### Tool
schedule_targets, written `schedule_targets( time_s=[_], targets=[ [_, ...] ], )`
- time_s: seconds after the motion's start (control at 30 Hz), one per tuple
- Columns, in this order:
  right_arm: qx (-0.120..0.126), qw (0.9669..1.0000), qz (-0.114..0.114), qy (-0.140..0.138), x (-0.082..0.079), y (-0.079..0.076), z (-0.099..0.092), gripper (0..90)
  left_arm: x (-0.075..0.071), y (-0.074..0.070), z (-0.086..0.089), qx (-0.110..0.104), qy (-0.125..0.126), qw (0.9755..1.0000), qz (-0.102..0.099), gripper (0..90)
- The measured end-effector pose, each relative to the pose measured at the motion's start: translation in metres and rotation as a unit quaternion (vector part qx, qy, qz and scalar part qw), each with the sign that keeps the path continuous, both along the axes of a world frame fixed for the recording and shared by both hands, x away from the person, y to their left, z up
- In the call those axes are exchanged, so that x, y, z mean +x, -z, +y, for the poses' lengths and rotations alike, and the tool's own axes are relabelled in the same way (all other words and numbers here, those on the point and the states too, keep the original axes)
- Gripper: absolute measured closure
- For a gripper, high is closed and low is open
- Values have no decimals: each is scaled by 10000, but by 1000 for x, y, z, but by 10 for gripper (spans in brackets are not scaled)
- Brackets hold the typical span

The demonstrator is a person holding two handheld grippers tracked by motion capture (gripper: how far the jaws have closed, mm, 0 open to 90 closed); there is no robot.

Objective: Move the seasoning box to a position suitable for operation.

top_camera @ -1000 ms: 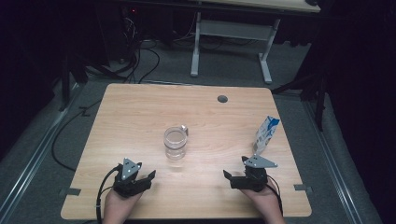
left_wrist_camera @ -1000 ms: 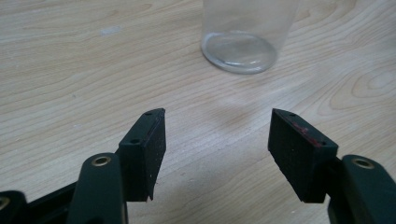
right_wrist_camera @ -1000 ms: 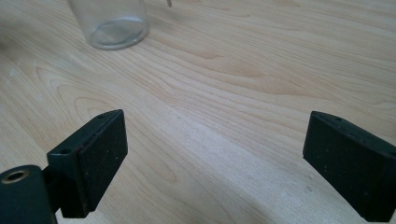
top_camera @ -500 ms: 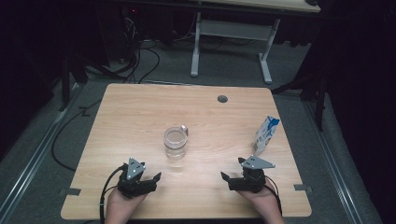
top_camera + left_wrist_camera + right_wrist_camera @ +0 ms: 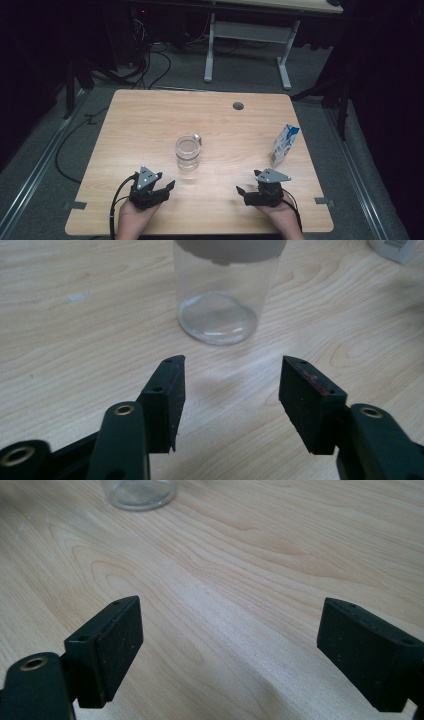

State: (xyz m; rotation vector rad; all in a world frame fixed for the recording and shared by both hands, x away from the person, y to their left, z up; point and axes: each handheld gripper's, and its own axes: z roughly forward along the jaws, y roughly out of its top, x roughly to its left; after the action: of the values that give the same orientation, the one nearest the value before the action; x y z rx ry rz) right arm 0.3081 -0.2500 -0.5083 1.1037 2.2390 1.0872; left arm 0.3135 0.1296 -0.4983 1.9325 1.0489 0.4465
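The big, light wooden table (image 5: 150, 125) with rounded corners holds everything; a small white and blue carton (image 5: 285, 145) stands near its 3 o'clock edge; a clear round glass jar (image 5: 187, 153) stands upright in the middle, at 1 o'clock from the left gripper (image 5: 167, 186) and near it, not touching; the left jaws have just been closing a little but are apart with nothing between them; the right gripper (image 5: 240, 192), at 5 o'clock from the jar, has jaws wide apart over bare wood.
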Motion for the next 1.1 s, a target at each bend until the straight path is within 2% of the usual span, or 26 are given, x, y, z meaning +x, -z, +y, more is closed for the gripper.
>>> schedule_targets(
  time_s=[0.13, 0.23, 0.37, 0.43, 0.5, 0.6, 0.73, 0.87, 0.97, 1.1],
  targets=[
    [108, 9999, -34, 40, 0, 0, -1, 131, 2, -9, -3, 55, 1, 10000, -63, 437],
    [162, 9999, 1, 45, 0, 0, -1, 137, 7, -17, -2, 24, -12, 10000, -75, 429],
    [147, 9999, -59, 41, 0, -1, -1, 136, 13, -32, -4, 3, -31, 9999, -141, 421],
    [199, 9998, -53, 70, 0, -1, -1, 136, 15, -34, -5, -12, -44, 9999, -154, 420],
    [264, 9996, 4, 23, 0, -1, -1, 140, 20, -40, -6, -50, -57, 9998, -179, 420],
    [234, 9997, -32, 7, -1, -1, 0, 139, 30, -49, -8, -156, -76, 9996, -216, 423],
    [249, 9996, -91, 5, -1, -1, 0, 139, 41, -55, -13, -110, -57, 9997, -232, 423],
    [318, 9995, -2, 30, 0, -2, -1, 142, 52, -62, -17, -101, -62, 9996, -267, 422],
    [116, 9999, 24, 17, 0, -2, -1, 151, 60, -66, -19, -176, -77, 9994, -273, 421],
    [100, 9999, -19, 2, 0, -2, 0, 151, 71, -68, -23, -167, -97, 9995, -258, 421]
  ],
)
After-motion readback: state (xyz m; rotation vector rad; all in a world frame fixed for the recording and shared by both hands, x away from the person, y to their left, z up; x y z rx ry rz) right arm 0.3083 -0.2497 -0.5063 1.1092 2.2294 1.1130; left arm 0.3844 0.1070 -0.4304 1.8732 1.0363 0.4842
